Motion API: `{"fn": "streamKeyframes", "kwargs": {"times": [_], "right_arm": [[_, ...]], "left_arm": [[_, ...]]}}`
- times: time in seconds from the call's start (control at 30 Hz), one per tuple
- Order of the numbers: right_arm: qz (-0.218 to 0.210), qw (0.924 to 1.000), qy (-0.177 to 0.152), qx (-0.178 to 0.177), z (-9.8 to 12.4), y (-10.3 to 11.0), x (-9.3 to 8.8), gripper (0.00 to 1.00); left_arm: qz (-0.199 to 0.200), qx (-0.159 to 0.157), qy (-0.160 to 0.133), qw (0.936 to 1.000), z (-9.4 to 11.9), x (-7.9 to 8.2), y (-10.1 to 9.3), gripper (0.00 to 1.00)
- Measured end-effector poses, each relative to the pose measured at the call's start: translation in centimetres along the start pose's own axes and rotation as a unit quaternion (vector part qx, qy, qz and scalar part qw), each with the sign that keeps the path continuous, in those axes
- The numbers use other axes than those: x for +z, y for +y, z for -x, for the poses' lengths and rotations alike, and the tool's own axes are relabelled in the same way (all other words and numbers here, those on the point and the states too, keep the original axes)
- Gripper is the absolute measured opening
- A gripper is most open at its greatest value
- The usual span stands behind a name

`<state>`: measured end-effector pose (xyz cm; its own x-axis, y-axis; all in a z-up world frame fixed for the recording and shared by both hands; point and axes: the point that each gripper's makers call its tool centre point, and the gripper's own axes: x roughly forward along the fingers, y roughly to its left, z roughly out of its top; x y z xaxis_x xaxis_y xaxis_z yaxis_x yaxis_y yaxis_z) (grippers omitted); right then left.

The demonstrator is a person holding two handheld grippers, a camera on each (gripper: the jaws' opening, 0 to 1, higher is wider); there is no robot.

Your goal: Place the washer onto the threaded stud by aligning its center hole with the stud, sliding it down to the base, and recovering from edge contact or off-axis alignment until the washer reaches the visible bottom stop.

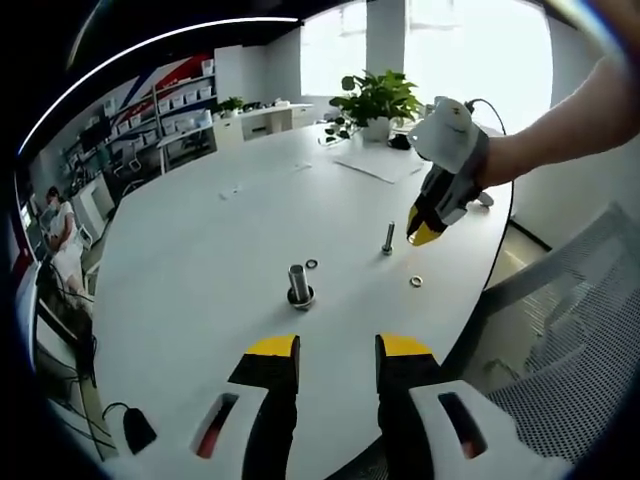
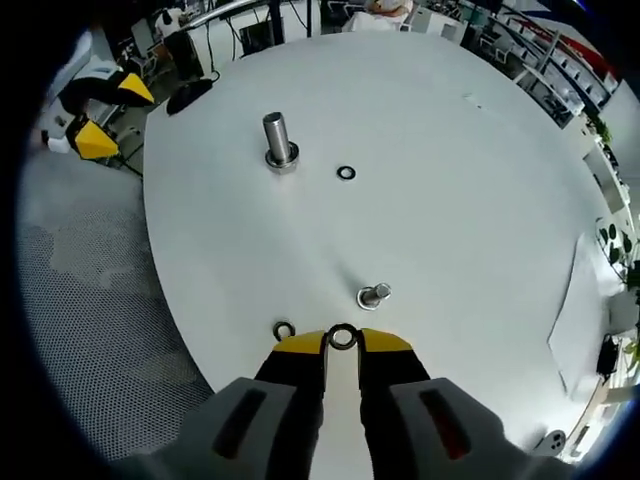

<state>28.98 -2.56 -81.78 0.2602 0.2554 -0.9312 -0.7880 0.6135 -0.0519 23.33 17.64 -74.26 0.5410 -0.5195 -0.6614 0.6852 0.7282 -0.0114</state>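
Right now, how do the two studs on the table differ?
The large stud is thick, with a washer at its base. The small stud is much thinner, nothing around its foot. The small stud stands near the right gripper, the large stud farther off. Both stand upright, silver.

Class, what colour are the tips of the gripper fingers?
Yellow, on black fingers; clearest in the right gripper view.
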Motion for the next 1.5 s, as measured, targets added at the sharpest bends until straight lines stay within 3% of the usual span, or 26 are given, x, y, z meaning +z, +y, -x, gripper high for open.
{"fn": "streamKeyframes", "kwargs": {"times": [0.33, 0.83, 1.5], "right_arm": [[0.016, 0.9996, -0.018, -0.015, 1.3, -1.1, 1.9, 0.13], [0.037, 0.9988, -0.019, -0.025, 1.2, -1.9, 2.8, 0.13], [0.057, 0.9981, 0.011, -0.018, -0.5, -2.3, 2.4, 0.13]], "left_arm": [[0.0, 0.001, 0.0, 1.0, 0.1, 0.0, 0.0, 0.28], [-0.004, 0.0, 0.002, 1.0, 0.0, -0.1, -0.1, 0.28], [-0.005, -0.001, 0.003, 1.0, 0.0, -0.1, -0.1, 0.28]]}}
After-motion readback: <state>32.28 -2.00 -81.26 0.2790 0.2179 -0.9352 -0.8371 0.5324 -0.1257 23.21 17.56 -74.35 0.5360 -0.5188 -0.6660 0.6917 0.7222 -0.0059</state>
